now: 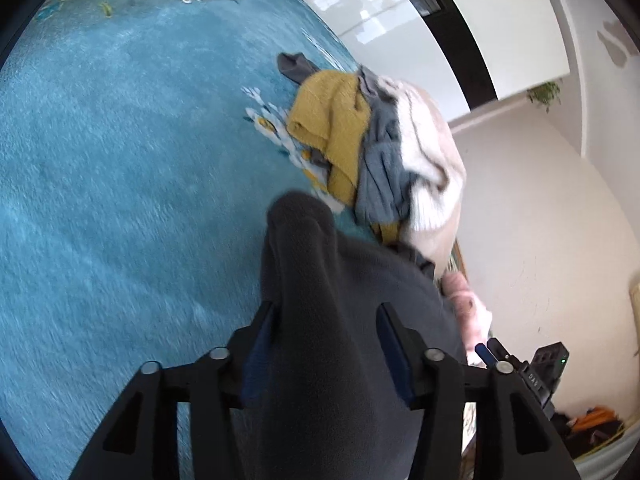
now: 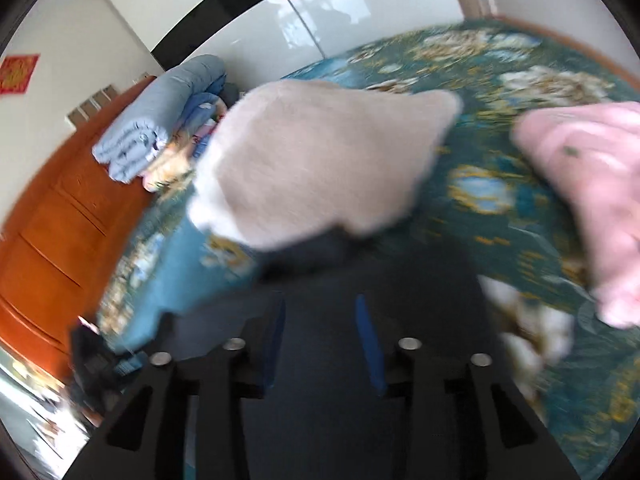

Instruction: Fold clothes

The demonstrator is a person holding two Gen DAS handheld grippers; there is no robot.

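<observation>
A dark grey fleece garment (image 1: 340, 320) hangs bunched between the fingers of my left gripper (image 1: 326, 320), which is shut on it above the teal bedspread (image 1: 120, 180). The other gripper (image 1: 496, 354) shows at the garment's right edge. In the blurred right wrist view my right gripper (image 2: 320, 328) is shut on the same dark garment (image 2: 380, 288). Beyond lies a heap of clothes: a mustard knit (image 1: 332, 128), a grey-blue piece (image 1: 384, 168) and a beige-white fleece (image 1: 428, 152), which also shows in the right wrist view (image 2: 320, 160).
A pink garment (image 2: 592, 192) lies on the flowered bedspread (image 2: 500, 208) at the right. Folded blue quilts (image 2: 160, 120) are stacked by an orange wooden headboard (image 2: 52, 220). A small dark sock (image 1: 296, 66) lies near the bed's far edge. White wall and wardrobe beyond.
</observation>
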